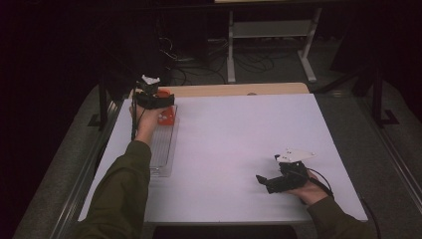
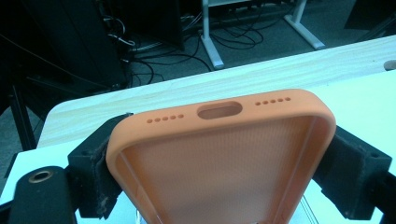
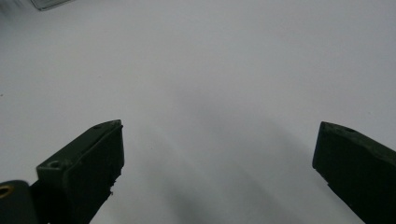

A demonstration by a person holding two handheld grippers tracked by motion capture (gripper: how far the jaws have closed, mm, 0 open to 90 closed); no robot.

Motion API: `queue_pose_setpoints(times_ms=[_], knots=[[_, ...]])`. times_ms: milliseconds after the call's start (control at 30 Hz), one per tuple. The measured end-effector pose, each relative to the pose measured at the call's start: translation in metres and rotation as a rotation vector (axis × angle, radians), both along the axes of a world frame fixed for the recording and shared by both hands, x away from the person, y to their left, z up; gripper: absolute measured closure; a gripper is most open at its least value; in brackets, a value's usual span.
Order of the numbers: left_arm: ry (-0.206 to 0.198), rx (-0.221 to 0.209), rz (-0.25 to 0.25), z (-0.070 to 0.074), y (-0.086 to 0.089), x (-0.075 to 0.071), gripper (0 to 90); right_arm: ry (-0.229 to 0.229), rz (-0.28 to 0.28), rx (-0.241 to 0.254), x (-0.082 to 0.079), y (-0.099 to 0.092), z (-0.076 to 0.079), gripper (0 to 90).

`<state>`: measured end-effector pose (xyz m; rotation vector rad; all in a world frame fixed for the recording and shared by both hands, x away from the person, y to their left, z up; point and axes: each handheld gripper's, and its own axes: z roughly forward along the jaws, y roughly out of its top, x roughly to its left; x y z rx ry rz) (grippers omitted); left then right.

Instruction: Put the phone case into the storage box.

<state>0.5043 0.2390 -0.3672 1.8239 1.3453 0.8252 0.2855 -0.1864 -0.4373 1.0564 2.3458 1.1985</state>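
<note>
Orange phone case [image 2: 219,154] sits clamped between the left tongs [image 2: 219,163], over a clear tray [image 1: 161,149]

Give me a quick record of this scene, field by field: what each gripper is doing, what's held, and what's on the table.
left gripper: shut on the orange phone case, jaws pressing its two long sides
orange phone case: open side facing the camera, port cut-out and speaker holes at the far end
position of case: above the far end of the clear tray
right gripper: open, nothing between the jaws, over bare white table
right gripper location: near right part of the table
</note>
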Motion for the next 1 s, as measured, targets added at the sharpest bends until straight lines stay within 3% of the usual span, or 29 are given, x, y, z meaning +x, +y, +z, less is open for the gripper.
queue_pose_setpoints(times_ms=[333,800,1000], knots=[[-0.036,-0.016,0.014,0.0019,0.0011,0.0007,7.1,0.0,0.001,0.0,-0.0001,-0.0001,0.0001,1.2],[-0.024,-0.035,-0.006,0.0046,0.0051,0.0,1.8,0.0,0.001,0.002,-0.0001,0.0001,0.0,1.2],[-0.009,-0.025,-0.044,0.0091,0.0064,-0.0013,1.8,-0.001,-0.002,0.0,-0.0003,-0.0003,0.0001,1.2]])
